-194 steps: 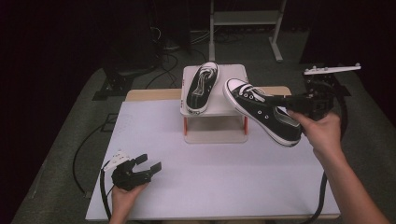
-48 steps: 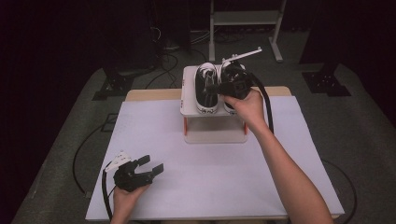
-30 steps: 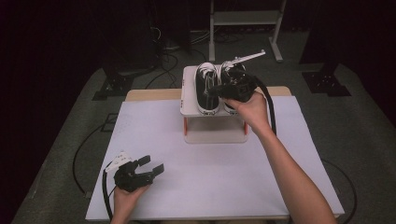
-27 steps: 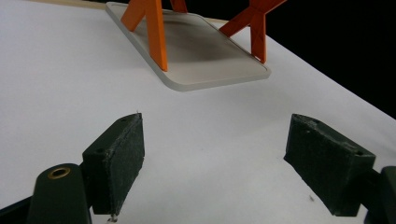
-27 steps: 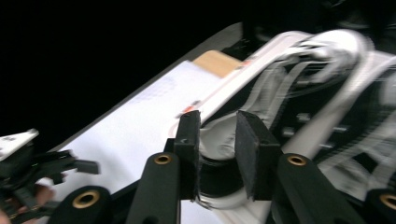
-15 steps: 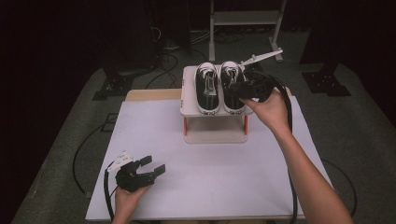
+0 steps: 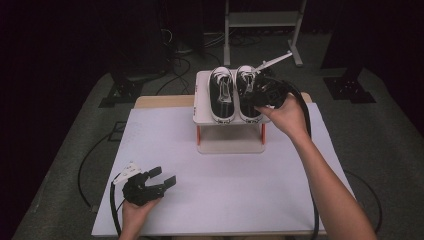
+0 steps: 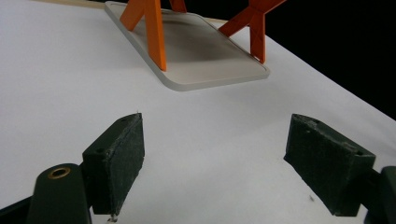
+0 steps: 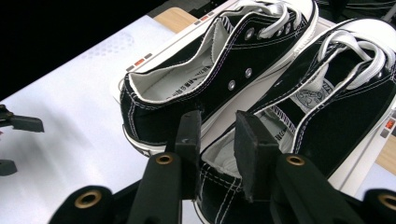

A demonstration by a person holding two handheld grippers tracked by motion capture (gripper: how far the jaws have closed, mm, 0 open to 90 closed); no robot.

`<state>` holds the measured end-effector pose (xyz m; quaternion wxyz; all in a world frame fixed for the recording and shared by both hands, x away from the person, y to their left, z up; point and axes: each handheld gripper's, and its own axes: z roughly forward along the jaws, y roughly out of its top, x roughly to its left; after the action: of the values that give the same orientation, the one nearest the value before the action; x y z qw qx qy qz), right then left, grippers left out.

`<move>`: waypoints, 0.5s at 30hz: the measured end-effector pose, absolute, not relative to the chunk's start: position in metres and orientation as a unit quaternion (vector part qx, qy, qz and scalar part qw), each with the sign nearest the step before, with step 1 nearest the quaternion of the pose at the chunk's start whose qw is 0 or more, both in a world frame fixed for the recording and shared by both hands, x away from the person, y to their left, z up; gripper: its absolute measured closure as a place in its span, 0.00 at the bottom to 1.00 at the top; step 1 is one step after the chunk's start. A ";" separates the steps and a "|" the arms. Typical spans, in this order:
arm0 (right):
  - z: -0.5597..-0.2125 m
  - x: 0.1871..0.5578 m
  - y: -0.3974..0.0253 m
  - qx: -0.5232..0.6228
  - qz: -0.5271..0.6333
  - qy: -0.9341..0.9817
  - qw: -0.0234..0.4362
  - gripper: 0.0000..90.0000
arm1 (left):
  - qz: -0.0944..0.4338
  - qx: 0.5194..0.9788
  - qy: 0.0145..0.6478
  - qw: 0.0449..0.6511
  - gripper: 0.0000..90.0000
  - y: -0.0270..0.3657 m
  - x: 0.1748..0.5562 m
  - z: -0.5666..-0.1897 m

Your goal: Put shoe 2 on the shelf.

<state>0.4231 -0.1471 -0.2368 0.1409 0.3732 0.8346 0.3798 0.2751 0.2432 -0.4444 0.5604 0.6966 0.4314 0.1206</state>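
Surroundings: a white table sheet (image 7: 225,180) covers the work surface; beyond its far edge the dark floor carries looped cables (image 7: 175,50) and a metal stand (image 7: 262,20) at twelve o'clock. Nothing lies on the sheet between the two grippers.

Rack: a small two-tier shoe rack (image 7: 230,145) stands at the sheet's twelve o'clock edge. Its plates are pale, smooth and round-cornered, joined by orange legs (image 8: 156,35). The lower plate (image 8: 205,51) appears bare.

Contents of the top tier: two black canvas sneakers, side by side and touching, toes pointing away from the person. The left sneaker (image 7: 221,92) sits at nine o'clock of the right sneaker (image 7: 247,92). Both have white rubber soles, white laces, metal eyelets and white stitching.

Right gripper (image 9: 217,140): at the heel of the right sneaker, its jaws narrowly parted and straddling the inner heel wall. Whether the pads actually press the canvas cannot be told from this angle; it may be a light grasp. The right hand (image 7: 287,117) holds it at three o'clock of the rack.

Left gripper (image 7: 160,180): rests on the sheet at seven o'clock, well apart from the rack, jaws spread wide and released, with rough dark pads (image 8: 119,163).
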 end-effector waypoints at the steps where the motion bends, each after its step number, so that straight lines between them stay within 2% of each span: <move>1: -0.237 0.424 -0.147 0.378 0.382 0.832 0.136 0.82 | 0.120 0.696 0.432 0.561 0.21 0.243 0.275 -0.444; 2: -0.236 0.425 -0.147 0.380 0.382 0.832 0.132 0.91 | 0.120 0.695 0.434 0.561 0.21 0.244 0.275 -0.444; 5: -0.233 0.427 -0.147 0.387 0.385 0.829 0.121 0.97 | 0.119 0.695 0.435 0.560 0.21 0.244 0.275 -0.445; 15: -0.226 0.433 -0.138 0.397 0.403 0.816 0.122 0.98 | 0.119 0.696 0.435 0.559 0.21 0.245 0.275 -0.445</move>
<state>0.4326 -0.1382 -0.2263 0.1219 0.3969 0.8157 0.4028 0.2746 0.2446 -0.4449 0.5592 0.6958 0.4348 0.1190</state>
